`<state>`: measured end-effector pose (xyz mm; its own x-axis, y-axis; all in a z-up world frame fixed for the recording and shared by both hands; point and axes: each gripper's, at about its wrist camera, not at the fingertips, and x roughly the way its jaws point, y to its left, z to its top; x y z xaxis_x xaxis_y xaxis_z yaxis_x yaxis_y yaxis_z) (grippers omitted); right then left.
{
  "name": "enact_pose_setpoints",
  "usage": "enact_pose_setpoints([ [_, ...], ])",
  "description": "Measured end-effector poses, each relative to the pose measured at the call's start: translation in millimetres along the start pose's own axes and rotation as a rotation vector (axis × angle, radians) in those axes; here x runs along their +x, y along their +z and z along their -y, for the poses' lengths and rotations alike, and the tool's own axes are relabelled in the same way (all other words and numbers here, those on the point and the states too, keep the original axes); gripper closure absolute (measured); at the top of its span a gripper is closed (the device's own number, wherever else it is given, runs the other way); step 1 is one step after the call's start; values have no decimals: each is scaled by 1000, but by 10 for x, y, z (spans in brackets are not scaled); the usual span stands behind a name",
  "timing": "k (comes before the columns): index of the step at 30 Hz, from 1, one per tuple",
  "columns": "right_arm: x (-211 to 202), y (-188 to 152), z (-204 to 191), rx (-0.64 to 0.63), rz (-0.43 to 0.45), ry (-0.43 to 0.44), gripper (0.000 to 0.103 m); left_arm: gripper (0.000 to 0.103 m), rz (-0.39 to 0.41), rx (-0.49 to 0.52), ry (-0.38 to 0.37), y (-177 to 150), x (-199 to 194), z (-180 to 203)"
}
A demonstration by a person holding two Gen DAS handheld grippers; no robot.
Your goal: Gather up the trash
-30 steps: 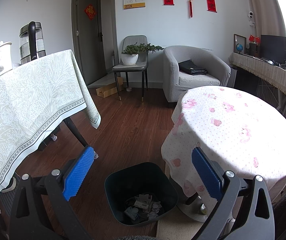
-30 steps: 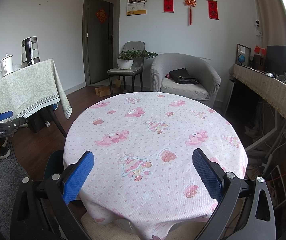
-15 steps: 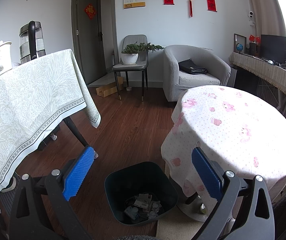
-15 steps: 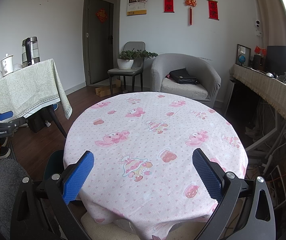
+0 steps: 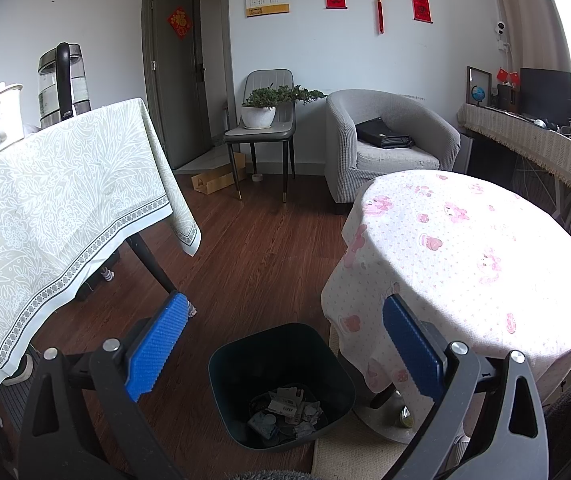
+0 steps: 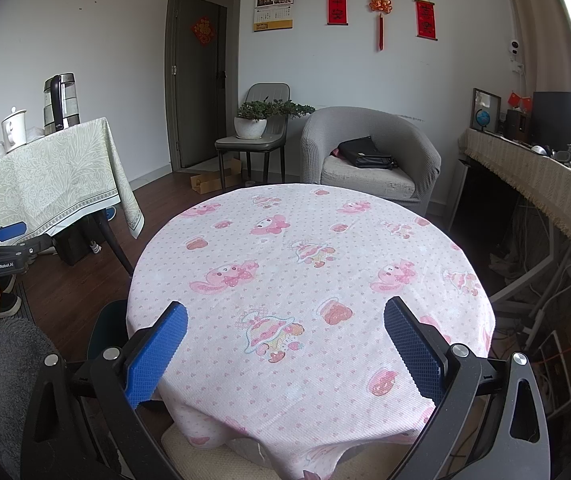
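Hanging wide open and holding nothing, the left gripper (image 5: 281,332) was right above the dark bin (image 5: 281,384) with the trash (image 5: 285,412) inside — nearer than the right gripper (image 6: 285,338), also open, over the bare pink table (image 6: 365,240).

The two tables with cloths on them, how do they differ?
The round table wears a white cloth printed with pink cartoon animals; the other table wears a pale green leaf-patterned cloth with a dark border. The round table's top is bare, while the green one carries a glass kettle and a white jug. The dark trash bin stands beside the round table. Both cloths hang over the edges.
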<state>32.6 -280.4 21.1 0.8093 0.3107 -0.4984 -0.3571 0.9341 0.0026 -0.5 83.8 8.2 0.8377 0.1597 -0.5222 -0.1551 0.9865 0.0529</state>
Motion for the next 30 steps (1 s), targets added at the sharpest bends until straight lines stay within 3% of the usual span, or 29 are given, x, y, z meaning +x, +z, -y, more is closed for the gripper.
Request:
enact_pose_setpoints([
  [30,0,1,0,-1,0,0,3,3,-12,8,5,-15,24,-30],
])
